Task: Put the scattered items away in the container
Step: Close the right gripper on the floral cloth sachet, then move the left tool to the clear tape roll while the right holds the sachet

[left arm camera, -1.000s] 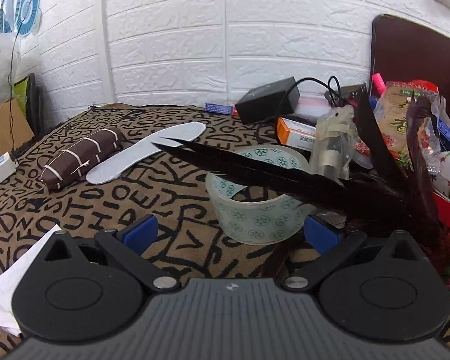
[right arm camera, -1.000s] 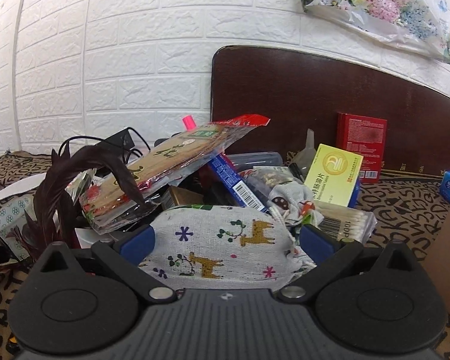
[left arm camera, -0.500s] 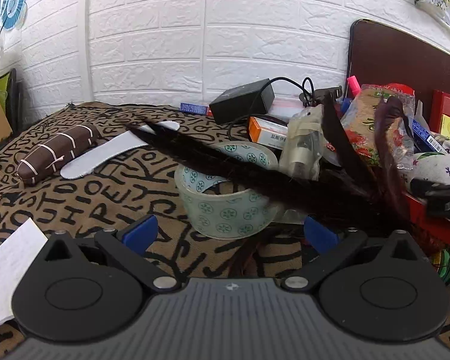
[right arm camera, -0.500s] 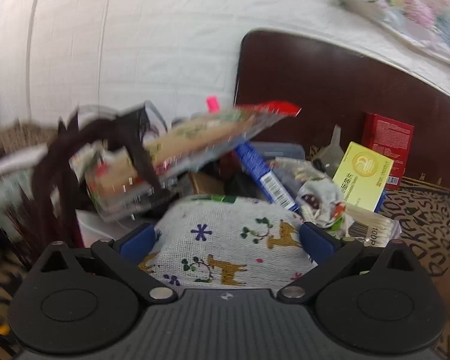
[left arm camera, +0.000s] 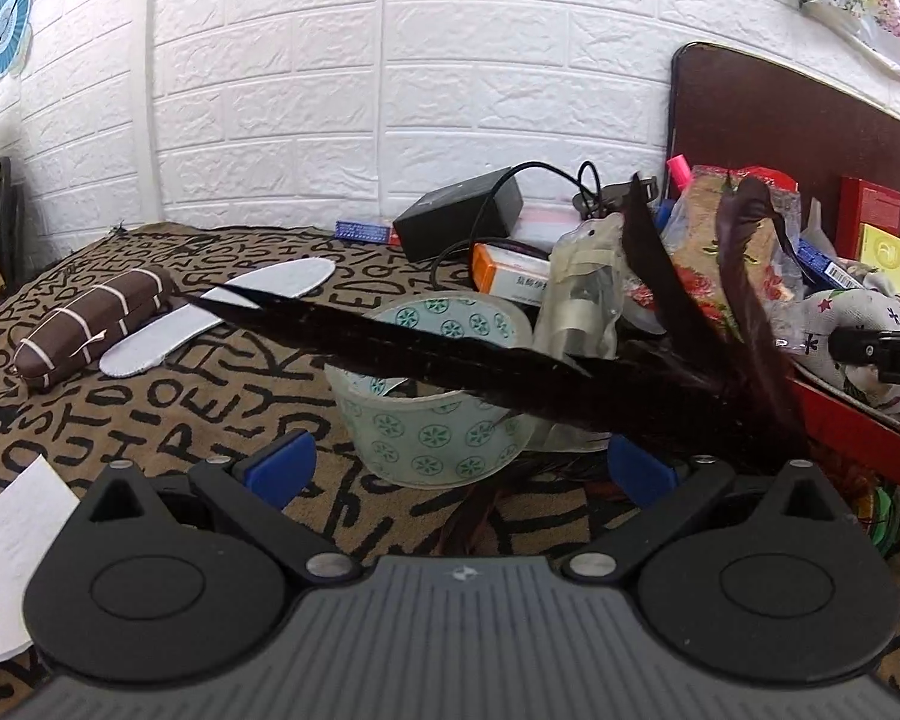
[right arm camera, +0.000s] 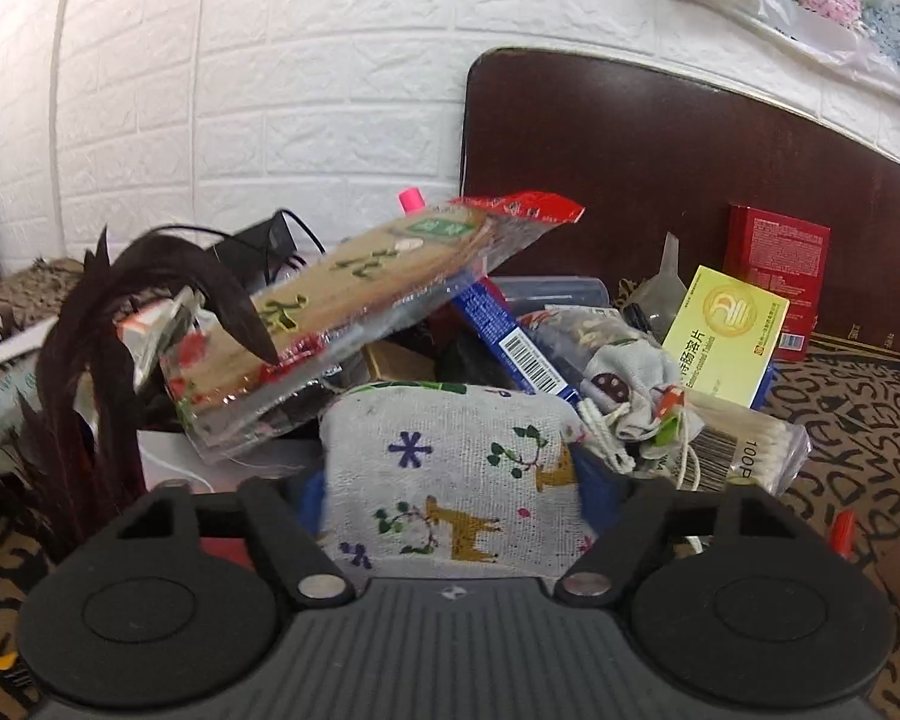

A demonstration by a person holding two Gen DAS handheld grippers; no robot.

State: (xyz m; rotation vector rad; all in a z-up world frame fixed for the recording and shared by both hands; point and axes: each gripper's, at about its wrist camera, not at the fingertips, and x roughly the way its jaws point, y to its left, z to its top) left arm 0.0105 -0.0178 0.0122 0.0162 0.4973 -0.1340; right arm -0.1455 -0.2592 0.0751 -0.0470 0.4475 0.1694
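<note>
Your right gripper [right arm camera: 453, 489] is clamped on the deer-print cloth pouch [right arm camera: 450, 468], both blue pads pressed into its sides, so the soft pouch stays put while you carry it. It sits at the near edge of the red container [left arm camera: 858, 423], whose pile is already heaped high (a snack packet [right arm camera: 354, 306] leans across the top), so you will likely need a gap low down. Your left gripper [left arm camera: 459, 462] hangs with jaws spread wide and empty, aimed at the tape roll [left arm camera: 435, 420] on the patterned desk [left arm camera: 150, 420], under the dark feathers [left arm camera: 510, 369].
</note>
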